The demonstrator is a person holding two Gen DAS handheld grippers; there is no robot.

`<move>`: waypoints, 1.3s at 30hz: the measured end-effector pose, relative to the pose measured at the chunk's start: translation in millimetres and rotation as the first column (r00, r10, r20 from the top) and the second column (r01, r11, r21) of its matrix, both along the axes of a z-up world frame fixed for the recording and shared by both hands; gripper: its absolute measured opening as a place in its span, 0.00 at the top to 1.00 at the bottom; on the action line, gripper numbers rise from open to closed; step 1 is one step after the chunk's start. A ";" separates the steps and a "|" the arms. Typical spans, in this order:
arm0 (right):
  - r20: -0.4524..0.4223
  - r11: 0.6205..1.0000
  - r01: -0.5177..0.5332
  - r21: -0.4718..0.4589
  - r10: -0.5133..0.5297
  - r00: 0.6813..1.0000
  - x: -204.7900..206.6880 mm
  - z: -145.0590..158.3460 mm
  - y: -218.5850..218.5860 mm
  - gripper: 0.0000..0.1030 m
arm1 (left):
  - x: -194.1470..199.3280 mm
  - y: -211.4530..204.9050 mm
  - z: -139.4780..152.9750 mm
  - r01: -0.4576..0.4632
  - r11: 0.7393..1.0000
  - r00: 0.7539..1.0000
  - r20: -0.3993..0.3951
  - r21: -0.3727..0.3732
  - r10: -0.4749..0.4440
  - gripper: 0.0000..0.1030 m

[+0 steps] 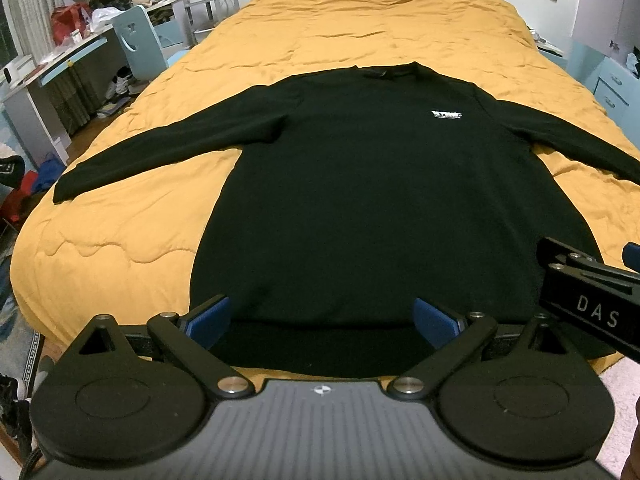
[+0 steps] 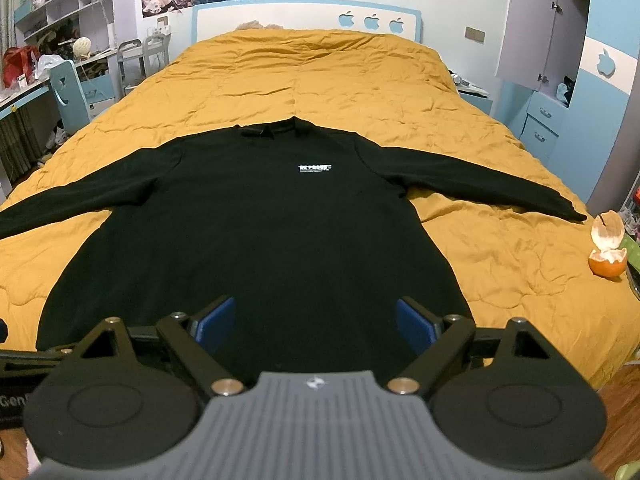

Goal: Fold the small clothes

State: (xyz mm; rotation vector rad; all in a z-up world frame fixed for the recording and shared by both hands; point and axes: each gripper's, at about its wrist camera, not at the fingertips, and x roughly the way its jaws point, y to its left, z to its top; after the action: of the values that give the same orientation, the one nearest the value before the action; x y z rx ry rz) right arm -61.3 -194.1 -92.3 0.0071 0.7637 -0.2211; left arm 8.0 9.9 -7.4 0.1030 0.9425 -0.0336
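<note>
A black long-sleeved sweater (image 1: 360,200) (image 2: 256,232) with a small white chest logo lies flat and face up on the mustard bedspread (image 1: 340,28) (image 2: 304,76), both sleeves spread out sideways. My left gripper (image 1: 322,322) hovers open over the hem near the bed's foot, nothing between its blue pads. My right gripper (image 2: 314,326) is open too, above the hem further right, and its body shows at the right edge of the left wrist view. The far right cuff is cut off in the left wrist view.
A peeled orange with its peel (image 2: 608,248) sits at the bed's right edge. A cluttered desk (image 1: 48,76) and blue chair (image 1: 138,44) stand to the left, a blue drawer unit (image 2: 540,124) and wardrobe to the right. Shoes and bags litter the floor on the left.
</note>
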 end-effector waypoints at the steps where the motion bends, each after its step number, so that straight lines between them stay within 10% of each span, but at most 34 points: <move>1: 0.000 1.000 -0.002 0.000 0.002 1.000 -0.3 -0.4 0.1 0.19 | 0.5 0.2 0.0 0.000 1.000 1.000 0.000 0.000 0.000 0.00; 31: 0.025 0.995 -0.096 0.013 0.095 0.995 37.8 -4.6 9.8 0.19 | 29.5 33.1 -11.8 0.005 1.000 0.997 0.079 -0.003 -0.005 0.01; 39: 0.126 0.953 -0.301 -0.038 0.303 0.944 91.0 0.8 54.0 0.19 | 73.0 151.6 -18.2 -0.102 0.960 0.966 0.204 -0.261 0.158 0.06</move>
State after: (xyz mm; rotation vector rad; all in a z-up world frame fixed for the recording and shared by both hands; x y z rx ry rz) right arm 29.7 -140.1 -91.5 -0.1118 0.6219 0.0648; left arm 81.0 161.4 -25.6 -0.1856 0.7119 -0.0168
